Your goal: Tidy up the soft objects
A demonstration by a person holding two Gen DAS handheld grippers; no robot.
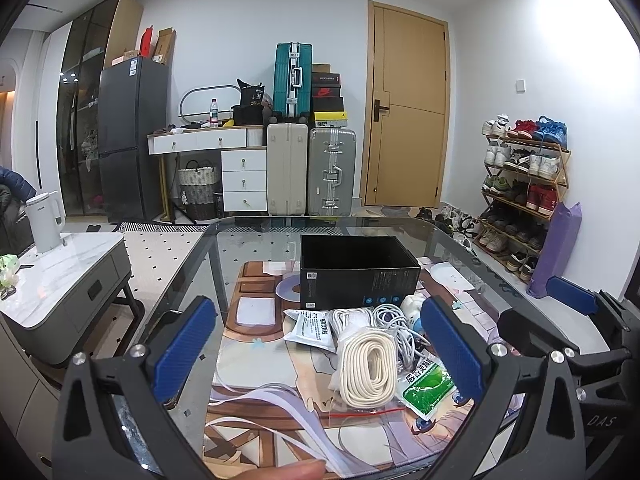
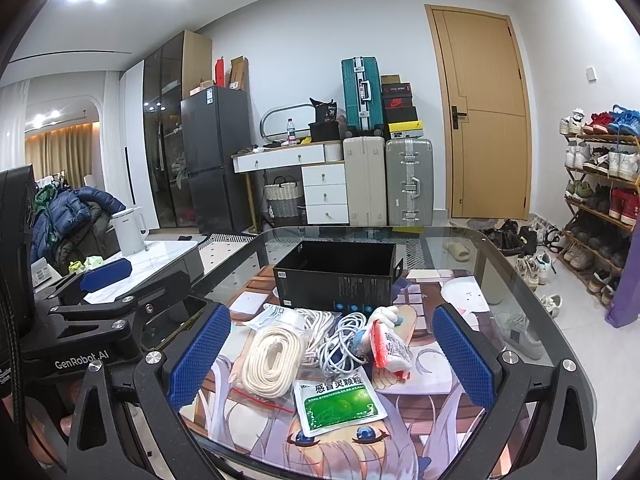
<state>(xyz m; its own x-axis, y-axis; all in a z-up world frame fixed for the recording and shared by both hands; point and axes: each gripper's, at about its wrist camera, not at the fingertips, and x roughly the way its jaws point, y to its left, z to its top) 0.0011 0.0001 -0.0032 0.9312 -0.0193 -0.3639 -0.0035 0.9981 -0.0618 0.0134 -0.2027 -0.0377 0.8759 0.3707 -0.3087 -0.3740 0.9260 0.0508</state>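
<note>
A pile of soft items lies on the printed mat in front of an open black box (image 1: 358, 270) (image 2: 336, 278). It holds a cream rope coil in a clear bag (image 1: 370, 370) (image 2: 274, 358), white cables (image 1: 394, 318) (image 2: 344, 340), a green sachet (image 1: 428, 386) (image 2: 340, 402), a white packet (image 1: 312, 328), and a red-and-white pouch (image 2: 390, 346). My left gripper (image 1: 320, 354) is open above the pile. My right gripper (image 2: 332, 356) is open too, spanning the pile. Neither holds anything.
The glass table (image 1: 472, 248) (image 2: 516, 276) carries the mat. A low marble side table with a white kettle (image 1: 44, 222) (image 2: 128, 230) stands left. A shoe rack (image 1: 524, 192) and a purple bag (image 1: 558, 250) stand right. Suitcases and a door are behind.
</note>
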